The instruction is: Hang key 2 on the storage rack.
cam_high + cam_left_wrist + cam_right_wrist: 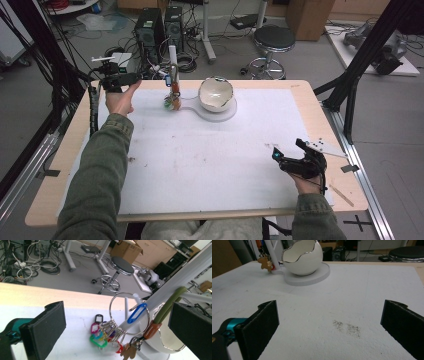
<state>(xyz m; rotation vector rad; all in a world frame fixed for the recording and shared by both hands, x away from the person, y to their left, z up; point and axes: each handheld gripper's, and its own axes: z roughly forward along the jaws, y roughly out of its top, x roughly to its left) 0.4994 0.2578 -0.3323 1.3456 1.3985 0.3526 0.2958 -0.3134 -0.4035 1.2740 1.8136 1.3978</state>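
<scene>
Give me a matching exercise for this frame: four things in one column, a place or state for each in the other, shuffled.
Things:
1. bunch of keys
2. egg-shaped bowl
3. left gripper
4. right gripper

Places or states:
A. open, low over the bare white mat near the table's right edge
B. hanging on the white post
C. open, at the far left of the table, facing the keys
D. standing on a round white base

Pairs: 1-B, 2-D, 3-C, 4-A

A lab: computer towers (159, 30), tangled cables (23, 266), a stool (272, 42).
</scene>
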